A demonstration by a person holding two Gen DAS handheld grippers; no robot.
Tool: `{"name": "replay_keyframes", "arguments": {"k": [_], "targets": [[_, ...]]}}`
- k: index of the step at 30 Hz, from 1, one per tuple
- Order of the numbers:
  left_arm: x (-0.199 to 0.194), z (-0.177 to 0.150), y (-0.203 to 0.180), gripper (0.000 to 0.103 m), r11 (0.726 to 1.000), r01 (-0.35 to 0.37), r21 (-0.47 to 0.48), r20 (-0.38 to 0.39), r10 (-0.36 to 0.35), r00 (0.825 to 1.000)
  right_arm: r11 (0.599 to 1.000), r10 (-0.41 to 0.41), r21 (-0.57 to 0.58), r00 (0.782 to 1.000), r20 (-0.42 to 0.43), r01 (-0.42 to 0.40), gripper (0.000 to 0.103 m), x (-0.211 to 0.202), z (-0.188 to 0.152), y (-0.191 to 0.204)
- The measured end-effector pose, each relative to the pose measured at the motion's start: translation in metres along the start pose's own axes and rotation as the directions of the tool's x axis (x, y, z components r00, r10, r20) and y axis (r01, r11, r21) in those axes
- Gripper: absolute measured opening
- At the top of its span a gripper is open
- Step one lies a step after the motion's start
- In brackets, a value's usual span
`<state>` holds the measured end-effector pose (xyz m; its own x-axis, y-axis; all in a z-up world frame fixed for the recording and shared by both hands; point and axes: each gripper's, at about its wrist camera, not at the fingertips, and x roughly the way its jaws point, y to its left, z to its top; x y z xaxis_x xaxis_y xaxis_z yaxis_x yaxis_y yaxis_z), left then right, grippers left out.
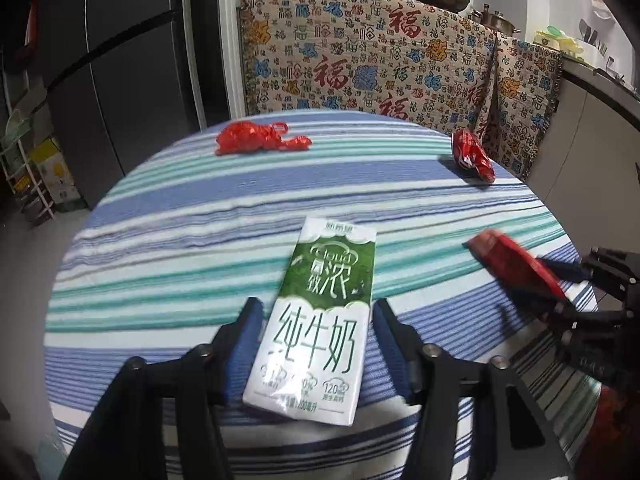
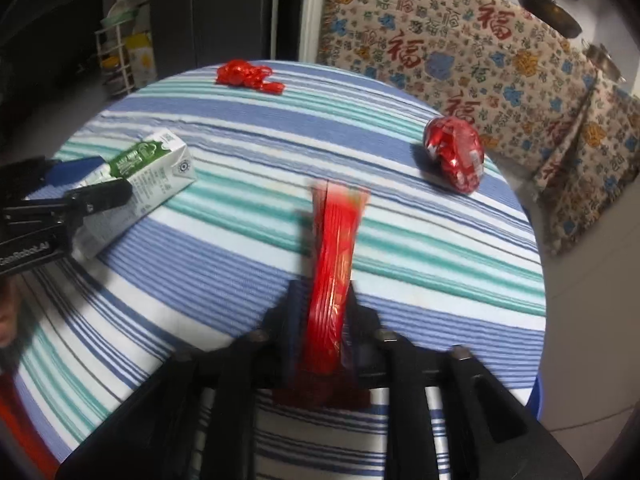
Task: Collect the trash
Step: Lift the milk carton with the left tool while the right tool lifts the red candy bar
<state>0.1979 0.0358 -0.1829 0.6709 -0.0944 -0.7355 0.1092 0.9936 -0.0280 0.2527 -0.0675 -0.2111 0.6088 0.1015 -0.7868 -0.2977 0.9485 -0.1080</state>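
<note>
A: Left wrist cam first — where's the carton vs the tongs?
B: Milk carton [image 1: 318, 320] lies flat betw the left gripper [image 1: 318, 312] fingers, jaws spread wide, gap each side — not clamped. Right gripper [image 1: 560, 284] at the R edge, clenched on a red wrapper [image 1: 516, 268], blurred.
A: Surface & room?
B: Round table w/ blue-green striped cloth [image 1: 180, 220]. Crumpled red bag [image 1: 260, 138] at the far edge, crushed red can [image 1: 472, 154] far right, well apart. Patterned fabric [image 1: 360, 52] behind, dark fridge [image 1: 120, 80] on the left.
A: Carton's axis?
B: Long axis runs along the fingers, top end pointing away from the cam, tilted slightly right.
A: Right wrist cam?
B: Right gripper [image 2: 324, 300] pinched tight on the red wrapper [image 2: 336, 260] — strip sticks out fwd past the tips, long axis along the fingers. Left gripper [image 2: 92, 184] at the L edge straddling the milk carton [image 2: 148, 184]; carton flat on the striped cloth [image 2: 240, 260], its end pointing up-right. Red bag [image 2: 248, 74] far side, red can [image 2: 454, 152] near the R rim.
</note>
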Motion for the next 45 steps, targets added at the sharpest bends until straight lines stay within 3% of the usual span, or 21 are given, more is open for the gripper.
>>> {"name": "replay_keyframes", "arguments": {"k": [1,3,5,9,15,20,24,26,28,30,32,35,38,39,40,41,42,45], "targets": [[0.004,-0.002,0.000,0.078,1.000,0.012,-0.015,-0.016,-0.012,1.000,1.000,0.007,0.006,1.000,0.010,-0.007,0.083,0.003,0.002,-0.001],[0.013,-0.005,-0.002,0.079,1.000,0.016,-0.015,-0.037,-0.017,0.999,0.999,0.029,0.022,0.999,0.037,-0.030,0.086,0.003,0.001,-0.005],[0.027,-0.006,-0.007,0.080,1.000,-0.006,0.013,-0.096,0.007,0.995,0.999,0.032,0.016,0.999,0.010,-0.032,0.087,0.008,0.000,-0.007],[0.030,-0.004,-0.013,0.087,0.999,-0.011,0.041,-0.097,0.015,0.995,0.992,0.063,0.111,0.997,-0.039,-0.058,0.099,0.024,-0.012,-0.023],[0.037,0.001,-0.010,0.099,0.999,-0.010,0.046,-0.114,0.016,0.993,0.991,0.065,0.118,0.998,-0.025,-0.062,0.103,0.033,-0.007,-0.028],[0.039,0.000,-0.009,0.099,0.998,0.004,0.060,-0.121,0.003,0.993,0.992,0.079,0.105,0.997,-0.026,-0.076,0.103,0.036,-0.004,-0.031],[0.036,0.003,-0.004,0.099,0.995,0.067,0.075,-0.171,-0.054,0.984,0.991,0.104,0.089,0.994,-0.042,-0.100,0.102,0.034,-0.002,-0.035],[0.028,0.006,0.005,0.099,0.990,0.136,0.042,-0.162,-0.128,0.978,0.984,0.151,0.101,0.987,-0.064,-0.144,0.094,0.030,0.002,-0.042],[0.023,0.010,0.008,0.099,0.984,0.172,0.037,-0.161,-0.164,0.973,0.975,0.201,0.110,0.978,-0.050,-0.195,0.093,0.019,0.006,-0.051],[0.020,0.016,0.012,0.099,0.986,0.163,0.039,-0.142,-0.156,0.978,0.973,0.221,0.074,0.974,-0.049,-0.217,0.091,0.009,0.011,-0.055],[0.022,0.022,0.015,0.098,0.988,0.154,0.027,-0.135,-0.149,0.980,0.969,0.245,0.055,0.968,-0.055,-0.242,0.083,0.005,0.015,-0.058],[0.029,0.026,0.014,0.096,0.987,0.161,0.026,-0.158,-0.155,0.975,0.957,0.282,0.090,0.957,-0.063,-0.276,0.080,0.008,0.016,-0.063],[0.033,0.022,0.005,0.076,0.986,0.145,0.078,-0.189,-0.128,0.974,0.960,0.270,0.100,0.960,-0.071,-0.262,0.074,0.014,0.019,-0.061],[0.031,0.020,0.002,0.065,0.986,0.136,0.100,-0.194,-0.115,0.974,0.960,0.268,0.099,0.961,-0.071,-0.261,0.069,0.014,0.020,-0.060],[0.030,0.019,0.000,0.049,0.985,0.131,0.112,-0.196,-0.107,0.975,0.962,0.265,0.093,0.961,-0.075,-0.257,0.054,0.015,0.021,-0.059],[0.030,0.018,0.000,0.049,0.985,0.129,0.119,-0.197,-0.104,0.975,0.964,0.257,0.086,0.963,-0.081,-0.250,0.022,0.015,0.021,-0.056],[0.027,0.019,0.001,0.048,0.985,0.128,0.115,-0.189,-0.105,0.976,0.970,0.234,0.081,0.969,-0.084,-0.227,0.011,0.014,0.022,-0.056],[0.020,0.023,0.003,0.048,0.986,0.136,0.094,-0.161,-0.120,0.980,0.968,0.231,0.115,0.972,-0.051,-0.224,0.011,0.007,0.023,-0.061]]}}
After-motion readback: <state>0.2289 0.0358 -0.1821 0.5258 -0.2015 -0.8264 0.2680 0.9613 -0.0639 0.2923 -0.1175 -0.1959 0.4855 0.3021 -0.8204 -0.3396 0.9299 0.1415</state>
